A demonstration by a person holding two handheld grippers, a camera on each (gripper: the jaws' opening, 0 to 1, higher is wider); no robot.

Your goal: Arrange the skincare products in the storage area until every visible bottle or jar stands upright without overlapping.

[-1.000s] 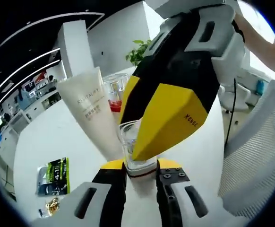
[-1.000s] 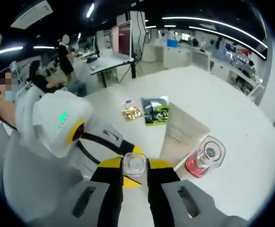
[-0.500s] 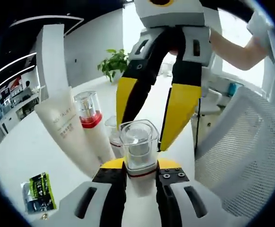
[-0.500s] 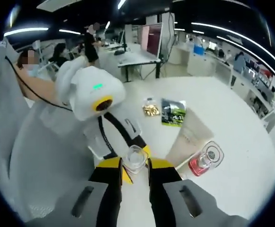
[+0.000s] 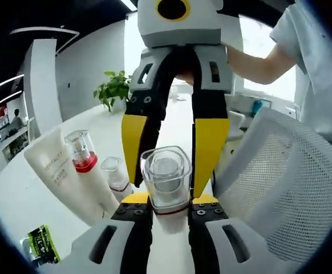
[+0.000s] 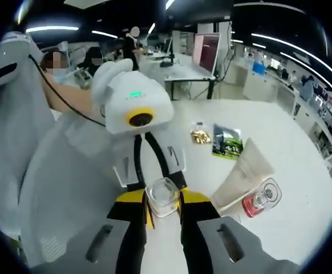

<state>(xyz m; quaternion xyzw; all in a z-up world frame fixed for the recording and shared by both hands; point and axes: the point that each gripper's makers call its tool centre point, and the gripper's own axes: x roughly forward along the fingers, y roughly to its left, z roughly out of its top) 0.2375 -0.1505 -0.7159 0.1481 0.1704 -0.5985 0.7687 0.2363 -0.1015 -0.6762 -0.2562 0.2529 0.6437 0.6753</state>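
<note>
A bottle with a clear square cap (image 5: 166, 177) is held between both grippers above the white table (image 6: 280, 131). My left gripper (image 5: 166, 206) is shut on its lower body. My right gripper (image 6: 163, 206) faces it from the other side and is shut on the cap (image 6: 163, 196); its yellow fingers (image 5: 209, 142) flank the cap in the left gripper view. A cream tube (image 5: 55, 171) (image 6: 243, 174), a red-banded bottle with a clear cap (image 5: 80, 151) (image 6: 263, 197) and a smaller clear-capped bottle (image 5: 114, 171) sit together on the table.
A green sachet (image 6: 227, 141) and a small gold packet (image 6: 200, 136) lie on the table beyond the tube. A white mesh chair (image 5: 274, 188) stands close beside the grippers. A person's sleeve and arm (image 5: 268, 57) reach in. A potted plant (image 5: 112, 91) stands far back.
Both views have swung round. My right gripper has turned from a slant to stand straight opposite the left one. The clear-capped bottle stays held between them.
</note>
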